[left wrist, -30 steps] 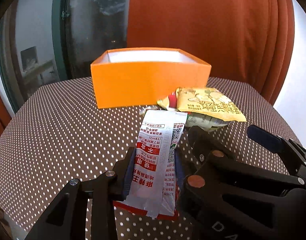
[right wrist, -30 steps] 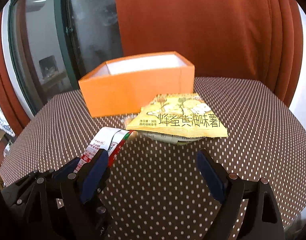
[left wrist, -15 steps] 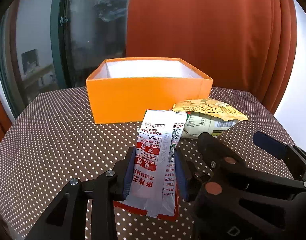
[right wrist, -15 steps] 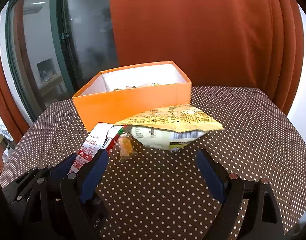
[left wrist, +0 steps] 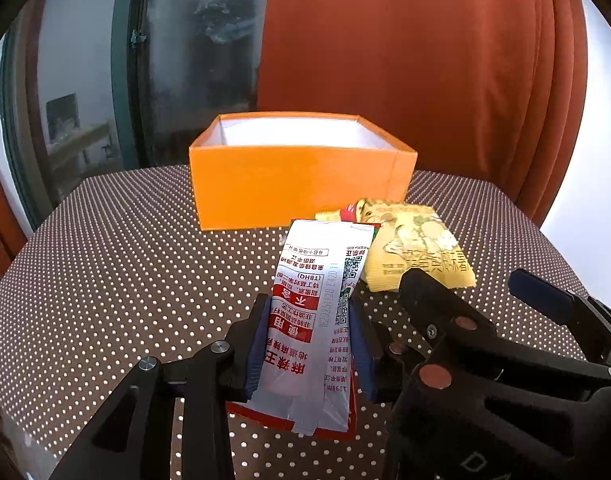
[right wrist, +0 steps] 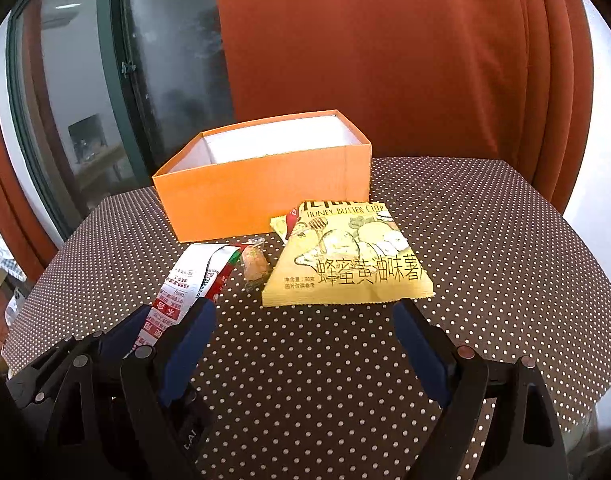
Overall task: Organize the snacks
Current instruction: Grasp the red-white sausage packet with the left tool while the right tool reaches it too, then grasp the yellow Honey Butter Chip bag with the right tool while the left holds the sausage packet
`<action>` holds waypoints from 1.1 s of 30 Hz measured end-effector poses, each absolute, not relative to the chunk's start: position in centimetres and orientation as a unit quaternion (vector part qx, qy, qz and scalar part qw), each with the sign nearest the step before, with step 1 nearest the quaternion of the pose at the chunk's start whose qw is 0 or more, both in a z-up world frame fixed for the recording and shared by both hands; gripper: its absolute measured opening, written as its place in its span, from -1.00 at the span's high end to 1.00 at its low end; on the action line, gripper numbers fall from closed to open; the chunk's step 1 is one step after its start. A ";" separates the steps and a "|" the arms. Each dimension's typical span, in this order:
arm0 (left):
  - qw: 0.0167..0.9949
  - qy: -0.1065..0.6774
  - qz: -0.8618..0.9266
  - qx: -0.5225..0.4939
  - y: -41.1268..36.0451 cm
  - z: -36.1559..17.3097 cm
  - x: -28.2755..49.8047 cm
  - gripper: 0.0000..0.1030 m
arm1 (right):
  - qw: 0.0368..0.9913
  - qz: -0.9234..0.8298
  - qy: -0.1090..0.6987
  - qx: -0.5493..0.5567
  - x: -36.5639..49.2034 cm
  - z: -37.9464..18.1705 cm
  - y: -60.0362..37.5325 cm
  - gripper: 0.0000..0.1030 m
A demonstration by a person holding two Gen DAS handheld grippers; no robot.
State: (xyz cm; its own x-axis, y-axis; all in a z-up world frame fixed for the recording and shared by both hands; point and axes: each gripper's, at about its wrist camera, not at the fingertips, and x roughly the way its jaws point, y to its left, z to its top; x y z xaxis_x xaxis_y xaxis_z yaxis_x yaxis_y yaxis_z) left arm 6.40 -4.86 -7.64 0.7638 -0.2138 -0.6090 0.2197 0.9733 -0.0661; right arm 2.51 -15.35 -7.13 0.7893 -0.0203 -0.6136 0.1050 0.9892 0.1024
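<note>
My left gripper (left wrist: 309, 340) is shut on a white and red snack packet (left wrist: 317, 300), which also shows in the right wrist view (right wrist: 189, 284), held above the table short of the open orange box (left wrist: 301, 168). My right gripper (right wrist: 305, 344) is open and empty just in front of the yellow honey butter chip bag (right wrist: 345, 260), which lies flat on the table. A small wrapped orange snack (right wrist: 254, 264) lies between packet and bag. Another yellow packet (right wrist: 283, 226) peeks out behind the chip bag.
The orange box (right wrist: 261, 184) stands at the far side of the round brown polka-dot table (right wrist: 485, 240). An orange curtain (right wrist: 385, 60) hangs behind it, with a window (right wrist: 85, 80) to the left. The table edge curves close on both sides.
Both grippers rose and tilted down, so the chip bag's top face now shows. The left gripper still holds the packet. The right gripper stayed open.
</note>
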 end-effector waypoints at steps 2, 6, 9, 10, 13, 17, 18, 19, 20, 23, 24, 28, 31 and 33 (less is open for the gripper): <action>0.941 0.319 -0.114 0.005 -4.9 -7.2 6.4 0.27 | 0.946 -0.034 0.316 0.058 2.5 -6.6 -15.2 -0.78; 0.943 0.315 -0.111 0.008 -5.3 -6.8 7.3 0.27 | 0.948 -0.032 0.313 0.057 3.1 -6.0 -15.4 -0.78; 0.944 0.313 -0.108 0.010 -5.9 -6.6 8.6 0.27 | 0.948 -0.035 0.310 0.056 4.0 -5.7 -15.8 -0.78; 0.943 0.314 -0.107 0.011 -6.2 -6.6 9.1 0.27 | 0.949 -0.036 0.310 0.055 4.5 -5.6 -16.0 -0.78; 0.944 0.312 -0.102 0.015 -7.0 -6.5 10.8 0.27 | 0.948 -0.040 0.311 0.055 6.2 -5.6 -16.7 -0.78; 0.945 0.311 -0.095 0.021 -8.1 -6.5 12.8 0.27 | 0.948 -0.041 0.310 0.051 8.3 -5.6 -17.6 -0.79; 0.945 0.312 -0.093 0.022 -8.5 -6.6 13.5 0.27 | 0.948 -0.042 0.310 0.052 8.8 -5.7 -17.9 -0.79; 0.945 0.313 -0.092 0.024 -8.7 -6.6 13.9 0.27 | 0.948 -0.042 0.311 0.053 9.3 -5.7 -18.2 -0.79; 0.945 0.313 -0.092 0.025 -9.0 -6.8 14.4 0.27 | 0.948 -0.042 0.311 0.056 9.9 -5.9 -18.4 -0.79; 0.944 0.317 -0.087 0.031 -9.7 -7.3 16.1 0.27 | 0.947 -0.045 0.313 0.061 11.4 -6.3 -19.2 -0.79; 0.944 0.319 -0.086 0.032 -9.8 -7.4 16.4 0.27 | 0.946 -0.045 0.315 0.062 11.9 -6.6 -19.4 -0.79; 0.940 0.330 -0.079 0.036 -10.3 -8.7 18.1 0.27 | 0.942 -0.047 0.325 0.067 13.9 -7.8 -20.1 -0.79; 0.936 0.341 -0.078 0.035 -10.3 -9.9 18.9 0.27 | 0.940 -0.052 0.331 0.068 14.7 -9.0 -20.4 -0.79; 0.932 0.353 -0.077 0.036 -10.4 -11.0 19.3 0.27 | 0.936 -0.054 0.341 0.070 15.3 -10.0 -20.6 -0.79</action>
